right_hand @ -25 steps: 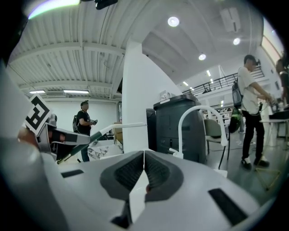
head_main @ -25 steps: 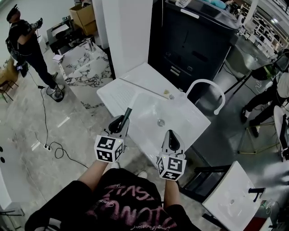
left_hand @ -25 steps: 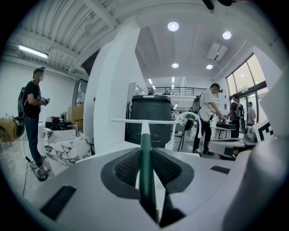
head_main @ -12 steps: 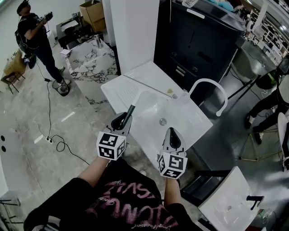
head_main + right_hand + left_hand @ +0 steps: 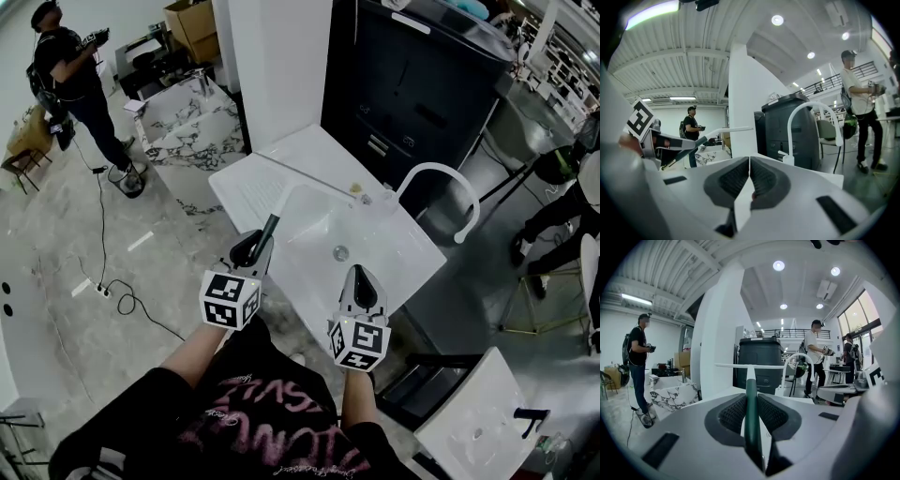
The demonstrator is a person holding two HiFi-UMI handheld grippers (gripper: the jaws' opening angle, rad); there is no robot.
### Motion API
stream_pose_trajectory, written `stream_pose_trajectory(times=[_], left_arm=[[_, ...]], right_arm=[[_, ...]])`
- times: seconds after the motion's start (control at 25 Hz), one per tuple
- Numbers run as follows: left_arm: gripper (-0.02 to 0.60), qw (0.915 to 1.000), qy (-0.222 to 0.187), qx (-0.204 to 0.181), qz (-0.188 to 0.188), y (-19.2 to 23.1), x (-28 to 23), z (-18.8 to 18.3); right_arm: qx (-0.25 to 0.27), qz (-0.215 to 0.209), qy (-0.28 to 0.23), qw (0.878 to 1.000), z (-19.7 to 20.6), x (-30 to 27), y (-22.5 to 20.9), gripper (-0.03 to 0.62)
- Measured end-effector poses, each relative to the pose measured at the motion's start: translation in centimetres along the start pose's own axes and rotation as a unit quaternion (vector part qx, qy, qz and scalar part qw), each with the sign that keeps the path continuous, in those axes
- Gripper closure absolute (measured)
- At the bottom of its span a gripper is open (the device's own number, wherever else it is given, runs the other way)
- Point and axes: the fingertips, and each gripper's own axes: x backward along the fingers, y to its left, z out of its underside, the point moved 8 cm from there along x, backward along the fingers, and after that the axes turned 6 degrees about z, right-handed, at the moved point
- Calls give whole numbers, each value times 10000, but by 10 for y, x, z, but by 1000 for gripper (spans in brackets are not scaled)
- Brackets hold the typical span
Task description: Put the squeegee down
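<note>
The squeegee (image 5: 269, 232) is off the surface, gripped by its dark green handle in the left tongs (image 5: 251, 247). In the left gripper view the handle (image 5: 751, 399) runs straight out between the two ribbed pads, which press on it from both sides. It ends in a white blade set crosswise and level. The right gripper view shows the squeegee (image 5: 696, 144) from the side, angled upward away from the left tongs (image 5: 652, 140).

From the head view, the squeegee hangs over the near left edge of a white sink surface (image 5: 248, 192). Whether the blade touches it cannot be told.

The right tongs (image 5: 359, 285) hover just beside the left, over the near rim of the basin (image 5: 309, 234). Their pads are pressed together with nothing between them (image 5: 749, 180).

The basin has a round drain (image 5: 340, 252), and a white arched faucet (image 5: 439, 178) rises at its far right. Behind stand a dark cabinet (image 5: 422, 94) and a white pillar (image 5: 277, 66). A marbled counter (image 5: 183, 122) lies to the left, with a person (image 5: 67, 70) standing beyond it on the pale floor (image 5: 56, 272).
</note>
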Motion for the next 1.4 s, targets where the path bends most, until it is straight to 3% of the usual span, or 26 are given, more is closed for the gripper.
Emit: stream_pose_trajectory(times=[0.56, 1.4], left_arm=[[497, 9999, 84, 106, 93, 39, -28, 3], [497, 9960, 519, 411, 605, 128, -140, 1]], right_arm=[[25, 82, 152, 9998, -2, -41, 15, 572], [62, 568, 648, 9963, -6, -161, 28, 572]])
